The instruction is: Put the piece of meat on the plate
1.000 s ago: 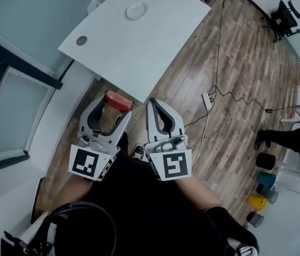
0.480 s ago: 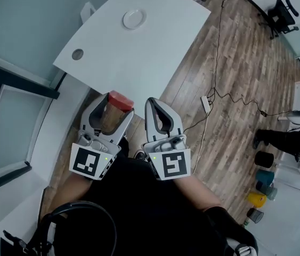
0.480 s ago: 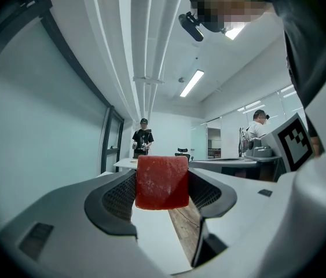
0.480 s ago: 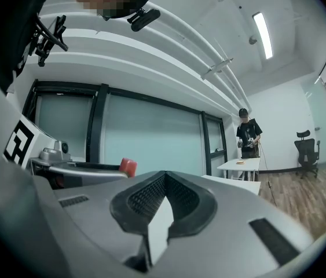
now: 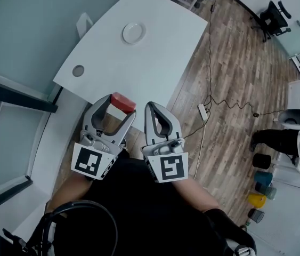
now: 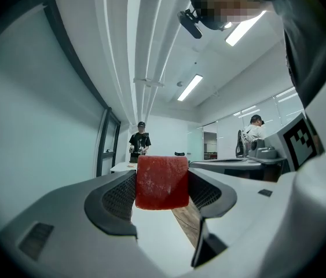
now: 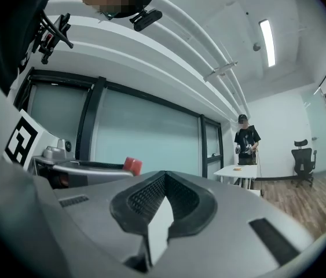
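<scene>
Meat (image 5: 123, 102) is sitting clamped in the jaws of the left gripper (image 5: 119, 106) at the near edge of the counter (image 5: 155, 52), the plate (image 5: 134, 32) lying well ahead, while the jaws of the right gripper (image 5: 154, 109) are resting together, empty.

White table (image 5: 155, 52) ahead of both pairs of jaws. Round cable port (image 5: 78, 71) in its top, ahead-left of the left jaws. Wood floor (image 5: 235, 89) right of the right jaws, with a power strip (image 5: 203, 110) and trailing cable near them. Office chair (image 5: 271, 19) far ahead-right. Coloured tubs (image 5: 257, 200) on the floor, right and behind. A person (image 6: 140, 139) stands far beyond the left jaws.
</scene>
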Demonstrator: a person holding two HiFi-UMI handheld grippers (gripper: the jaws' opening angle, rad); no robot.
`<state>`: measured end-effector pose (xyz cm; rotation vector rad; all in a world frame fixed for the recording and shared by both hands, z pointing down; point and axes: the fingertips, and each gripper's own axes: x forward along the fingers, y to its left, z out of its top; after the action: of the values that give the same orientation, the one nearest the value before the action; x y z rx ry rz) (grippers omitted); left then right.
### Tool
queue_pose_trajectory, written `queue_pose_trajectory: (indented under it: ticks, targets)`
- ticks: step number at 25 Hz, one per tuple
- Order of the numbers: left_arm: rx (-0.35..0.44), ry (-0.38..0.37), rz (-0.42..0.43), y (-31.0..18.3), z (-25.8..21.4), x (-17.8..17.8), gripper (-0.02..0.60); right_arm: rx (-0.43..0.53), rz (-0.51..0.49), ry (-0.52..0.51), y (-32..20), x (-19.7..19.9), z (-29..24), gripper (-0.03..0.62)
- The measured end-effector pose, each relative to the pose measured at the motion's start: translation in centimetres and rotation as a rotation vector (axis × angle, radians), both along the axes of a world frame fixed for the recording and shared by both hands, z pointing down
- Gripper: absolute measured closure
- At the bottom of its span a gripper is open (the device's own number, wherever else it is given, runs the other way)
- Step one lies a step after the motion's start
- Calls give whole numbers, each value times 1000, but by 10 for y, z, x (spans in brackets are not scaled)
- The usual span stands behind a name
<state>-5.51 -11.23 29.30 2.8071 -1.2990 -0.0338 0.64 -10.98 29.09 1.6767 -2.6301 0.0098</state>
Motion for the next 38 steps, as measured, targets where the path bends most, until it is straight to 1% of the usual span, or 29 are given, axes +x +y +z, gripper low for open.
queue_pose_trajectory:
  ticks: [3, 6, 8, 11, 13, 16, 18, 20, 23, 25, 26, 29, 30, 33, 38]
  targets:
    - [13, 2, 4, -9, -5, -6, 304, -18, 11, 32, -6, -3, 2, 591]
    - [17, -1, 6, -15, -9, -8, 304, 12, 21, 11, -13, -3, -7, 591]
    - [11, 4, 5, -17, -9, -8, 304, -11, 25, 30, -16, 1, -3, 591]
    - [-9, 2, -3, -22, -5, -5, 304, 8, 24, 8, -23, 4, -5, 591]
    - [-25, -11, -11, -31, -1, 1, 304, -23, 20, 7, -30, 12, 5, 591]
    - [-17, -15, -38, -45, -3, 13, 304, -81, -3, 28, -45, 27, 15, 591]
    - [-17, -12, -64, -48, -4, 18, 304, -95, -29, 43, -50, 32, 17, 591]
    - [-13, -17, -85, -54, -4, 23, 304, -78, -57, 41, -59, 36, 14, 591]
    - [-8, -18, -121, -66, -7, 37, 304, -10, -95, -23, -77, 46, -1, 591]
    - [-4, -20, -145, -72, -9, 48, 304, 10, -119, -40, -85, 55, -5, 591]
    - [0, -23, -156, -74, -9, 53, 304, 8, -130, -38, -89, 60, -5, 591]
    - [12, -34, -189, -79, -12, 65, 304, -41, -165, 8, -94, 74, 5, 591]
    - [14, -37, -200, -79, -13, 68, 304, -31, -176, 0, -96, 76, 3, 591]
    - [20, -54, -231, -82, -14, 76, 304, 37, -206, -63, -105, 81, -11, 591]
    - [12, -75, -284, -85, -14, 76, 304, 19, -226, -75, -114, 89, -8, 591]
